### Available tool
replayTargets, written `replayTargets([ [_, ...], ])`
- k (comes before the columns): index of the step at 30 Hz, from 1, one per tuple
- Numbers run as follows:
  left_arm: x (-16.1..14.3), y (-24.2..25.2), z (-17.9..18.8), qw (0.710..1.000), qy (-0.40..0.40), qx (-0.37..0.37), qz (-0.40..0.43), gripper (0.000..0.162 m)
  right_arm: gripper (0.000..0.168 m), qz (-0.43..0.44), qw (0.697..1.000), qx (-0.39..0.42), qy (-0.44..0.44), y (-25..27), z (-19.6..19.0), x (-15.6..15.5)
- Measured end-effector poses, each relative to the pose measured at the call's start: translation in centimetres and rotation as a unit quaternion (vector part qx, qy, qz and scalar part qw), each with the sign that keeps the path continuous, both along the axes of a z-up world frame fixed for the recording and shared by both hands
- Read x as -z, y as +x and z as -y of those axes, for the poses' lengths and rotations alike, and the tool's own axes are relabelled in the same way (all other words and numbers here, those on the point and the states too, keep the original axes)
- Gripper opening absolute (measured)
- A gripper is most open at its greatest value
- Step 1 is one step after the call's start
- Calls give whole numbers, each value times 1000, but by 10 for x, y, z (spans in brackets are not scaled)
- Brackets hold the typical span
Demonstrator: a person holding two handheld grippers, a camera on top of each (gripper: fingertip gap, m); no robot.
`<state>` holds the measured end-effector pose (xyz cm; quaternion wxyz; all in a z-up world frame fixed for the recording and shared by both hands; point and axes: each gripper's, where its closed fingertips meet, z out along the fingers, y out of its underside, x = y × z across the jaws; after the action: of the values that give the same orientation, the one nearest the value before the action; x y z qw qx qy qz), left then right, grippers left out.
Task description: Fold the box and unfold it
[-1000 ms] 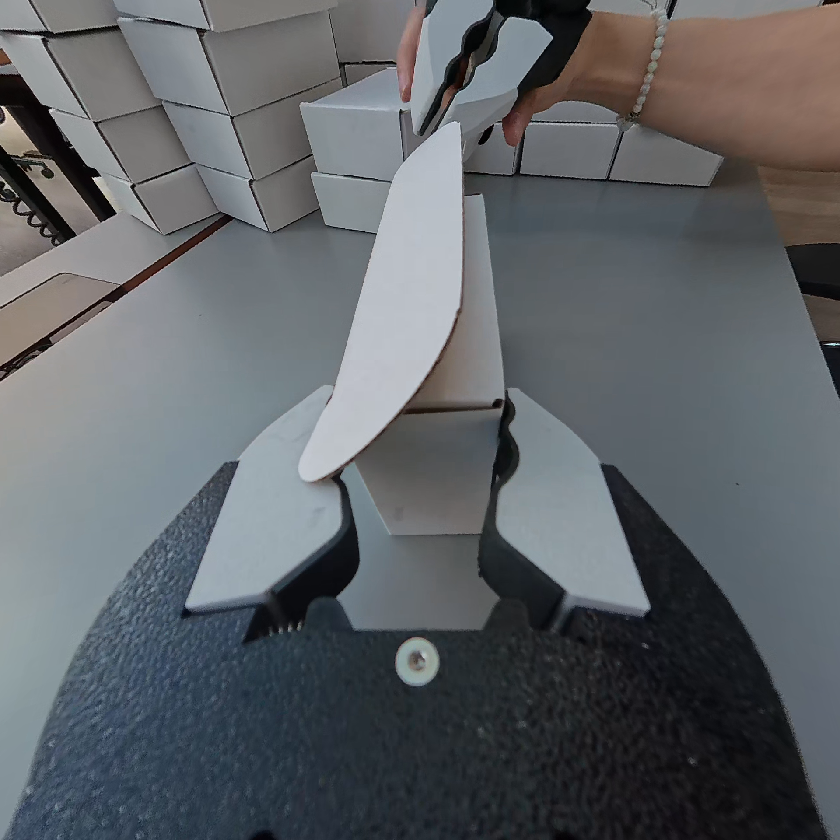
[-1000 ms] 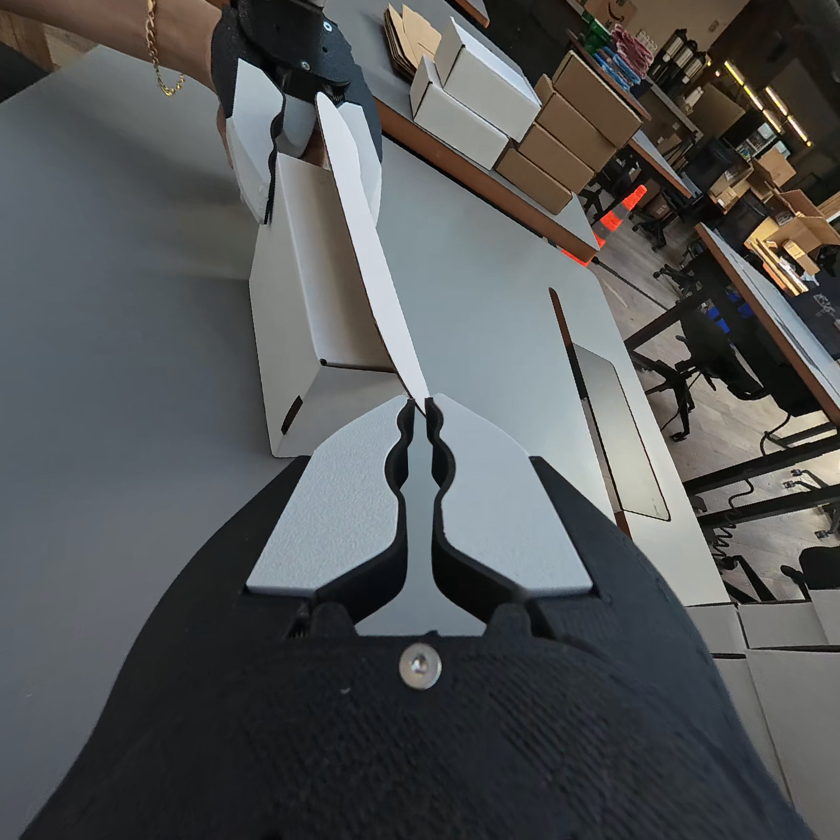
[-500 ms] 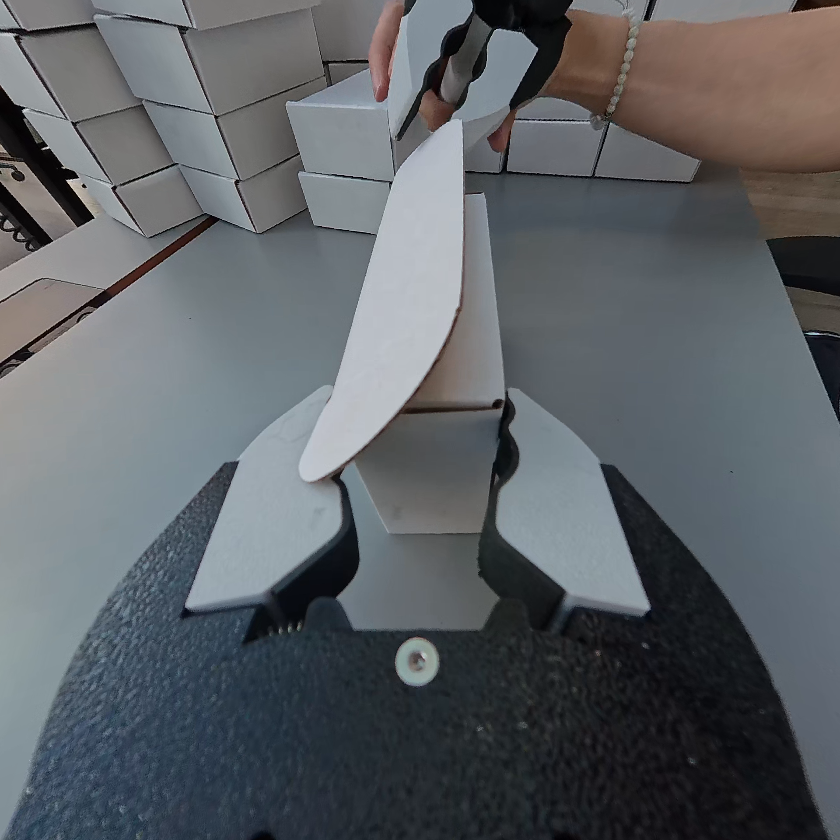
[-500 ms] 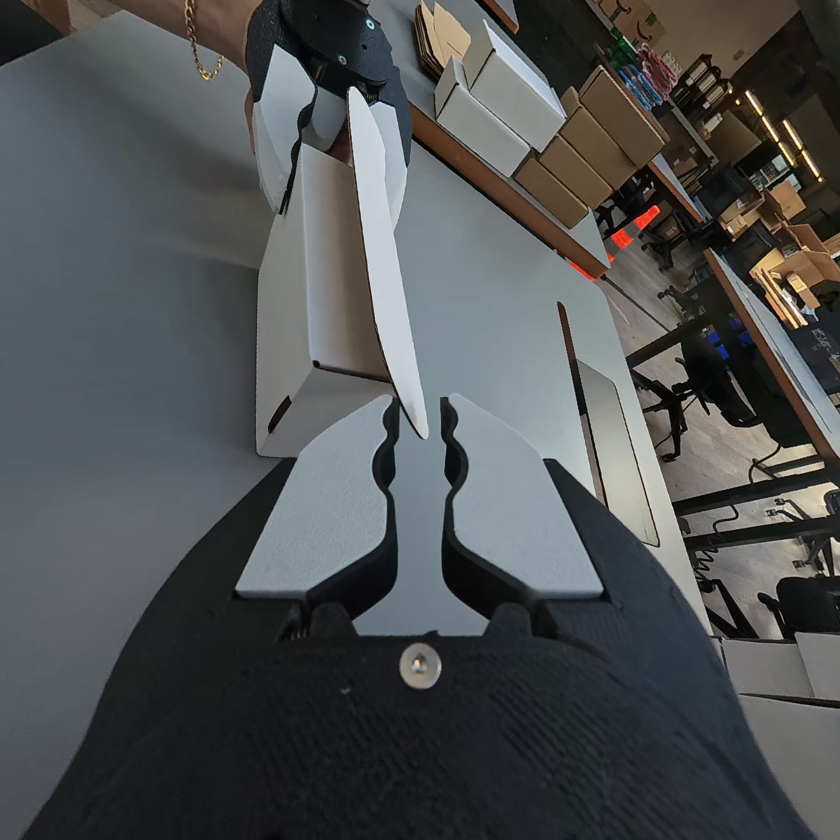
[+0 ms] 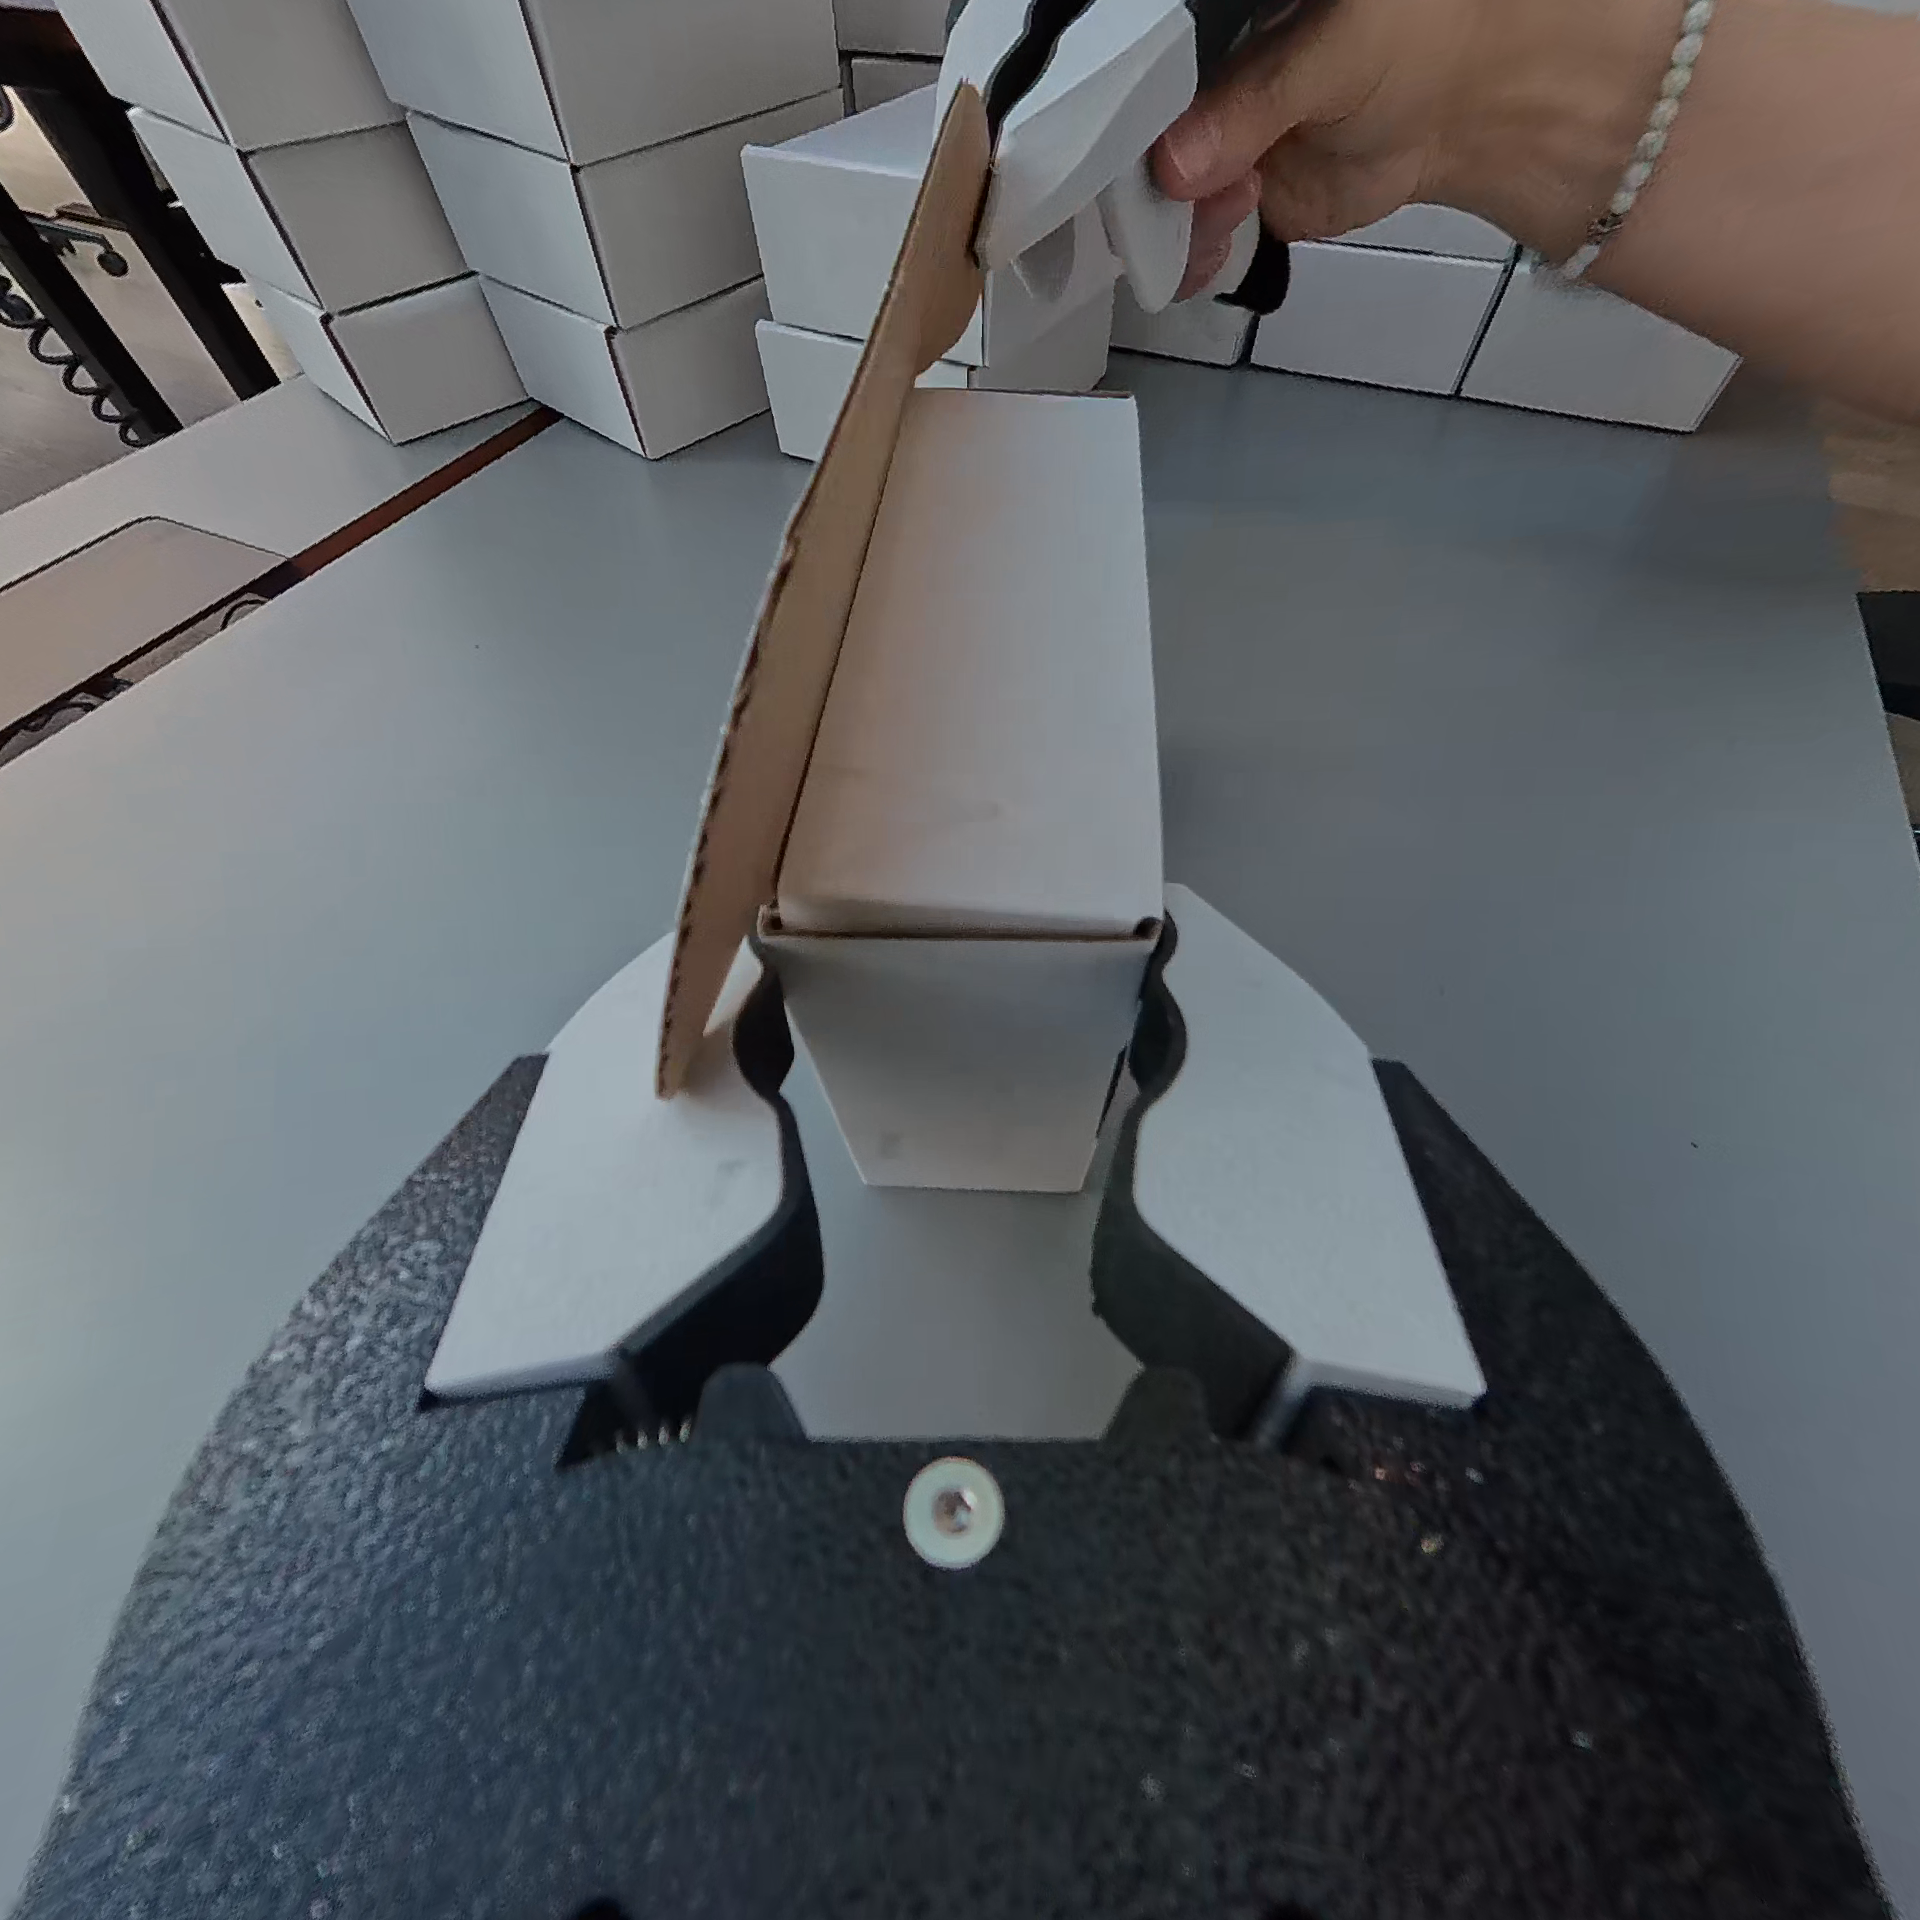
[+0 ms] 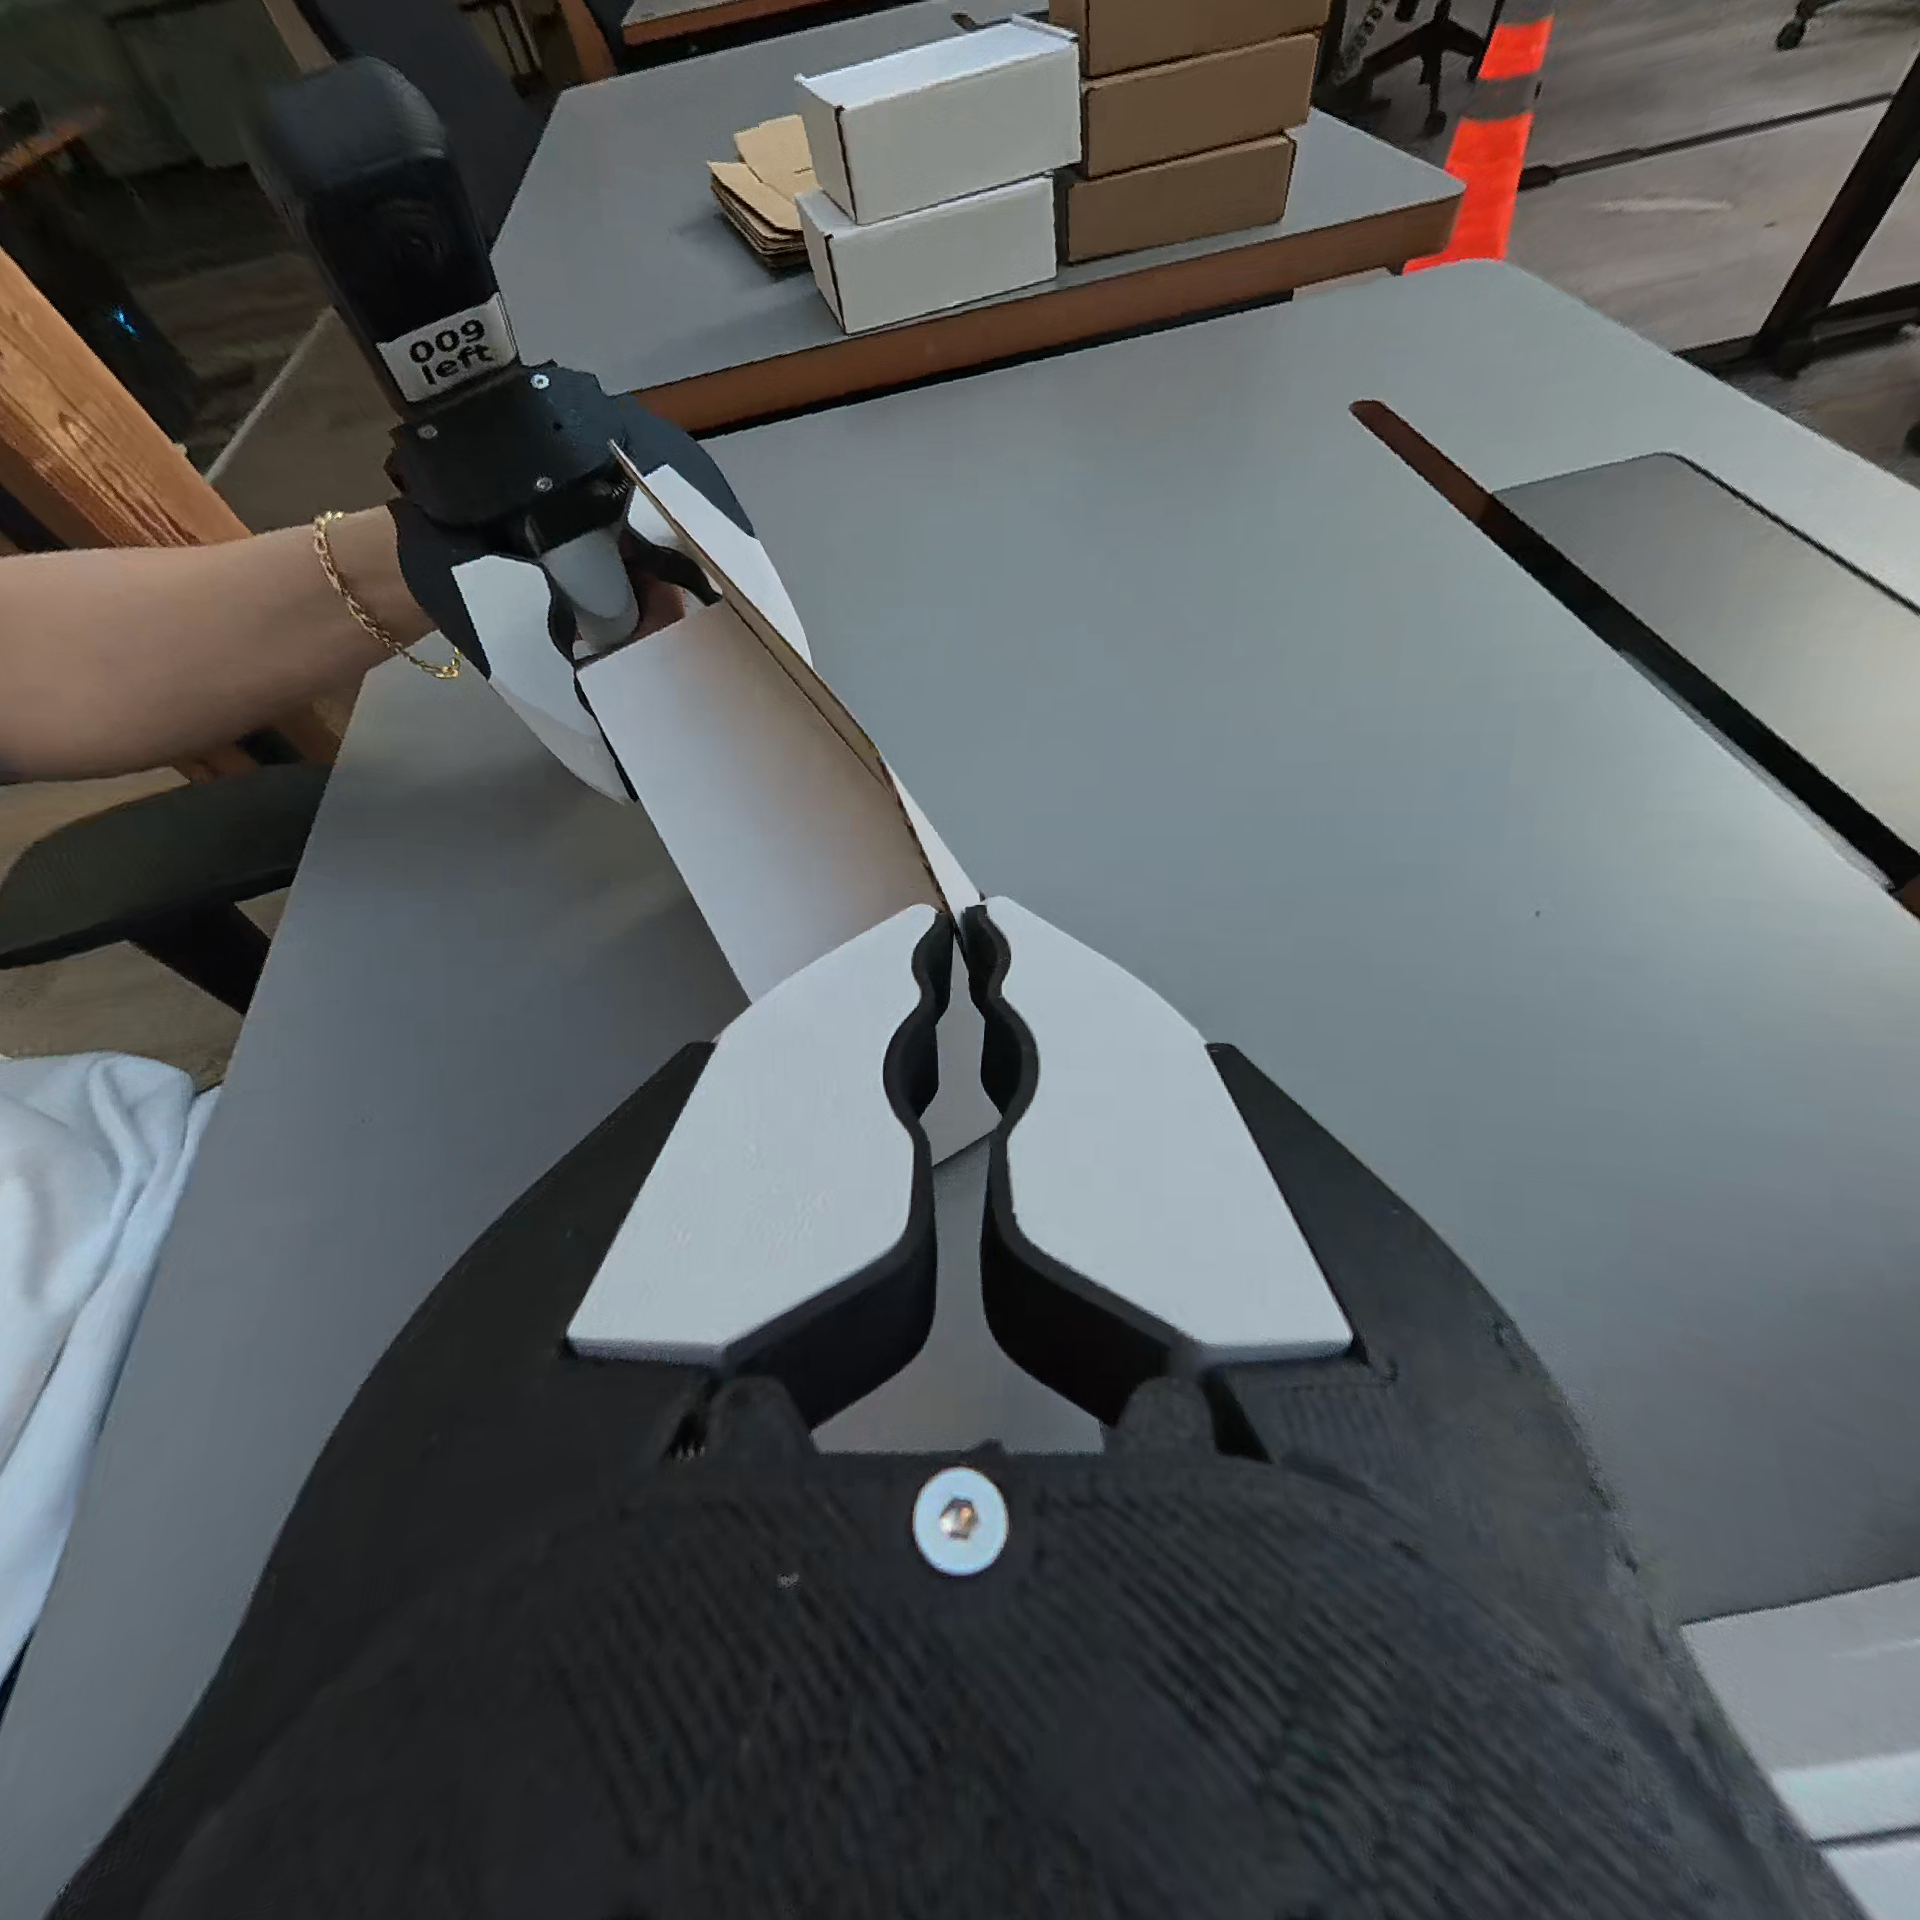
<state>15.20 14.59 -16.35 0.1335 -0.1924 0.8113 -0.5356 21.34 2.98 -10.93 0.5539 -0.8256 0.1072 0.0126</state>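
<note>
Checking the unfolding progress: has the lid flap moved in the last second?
Yes. The lid flap swung left, off the box body; its brown inner face now shows, with the right gripper pinching its end.

So the box (image 5: 977,727) is a long narrow white cardboard one, brown on the inside, sitting on the grey table (image 5: 1455,831) with its near end wedged between my left fingers (image 5: 623,1174). Its lid flap (image 5: 831,623) is a long curved panel, lifted up off the box's left side and tilted, brown face showing in my left view. The far tip of that flap is pinched in my right gripper (image 6: 961,920), above the box's far end.
</note>
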Motion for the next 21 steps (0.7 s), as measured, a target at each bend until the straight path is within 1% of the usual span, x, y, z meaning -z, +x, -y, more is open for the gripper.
replayTargets([
  [3, 1, 1, 0, 1000, 8, -14, -10, 64, 2, -24, 999, 33, -24, 1, -2, 1],
  [7, 2, 3, 2, 999, 18, -29, -19, 64, 3, -18, 997, 53, -57, 0, -3, 1],
  [11, 3, 7, 5, 999, 14, -45, -25, 64, 4, -50, 995, 82, -32, 3, -7, -7],
  [18, 4, 9, 8, 997, 34, -55, -30, 64, 7, -56, 993, 104, -26, 4, -9, 3],
  [21, 4, 10, 9, 997, 40, -57, -30, 64, 6, -36, 992, 111, -39, 7, -8, 6],
])
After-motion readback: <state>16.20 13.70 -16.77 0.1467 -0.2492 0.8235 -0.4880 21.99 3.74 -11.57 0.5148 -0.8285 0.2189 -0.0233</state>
